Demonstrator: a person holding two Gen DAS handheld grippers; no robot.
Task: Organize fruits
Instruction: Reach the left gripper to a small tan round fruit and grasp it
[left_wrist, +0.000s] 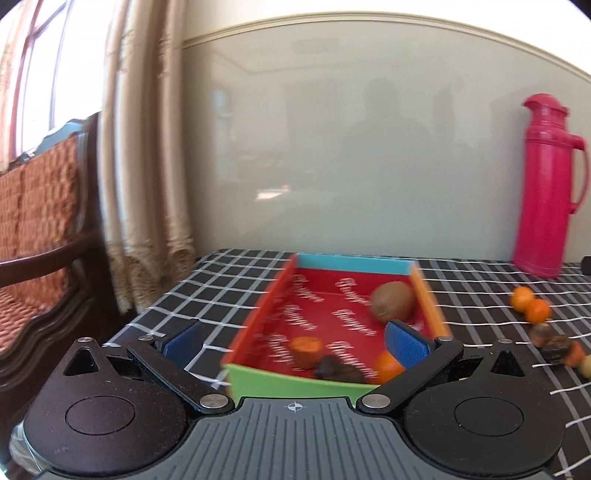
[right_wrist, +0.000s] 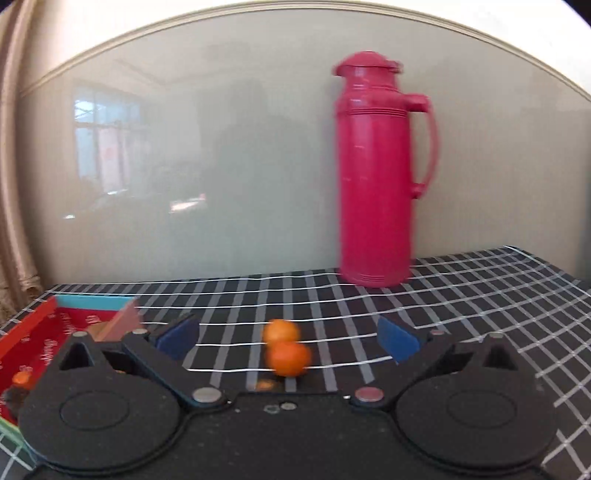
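Between picks: both hand-held grippers, left (left_wrist: 293, 338) and right (right_wrist: 288, 338), spread apart and empty. Tray (left_wrist: 295, 380) already holding kiwi (left_wrist: 392, 306); two tangerines (right_wrist: 288, 357) loose on table (right_wrist: 461, 295). Next, probably: straddling the nearer tangerine, closing gently.

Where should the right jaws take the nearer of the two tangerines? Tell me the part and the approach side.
Grip the nearer tangerine across its round middle, coming level from the near side. The right gripper stands open wide enough to straddle it. The second tangerine touches it behind, so close from left and right, not front to back.
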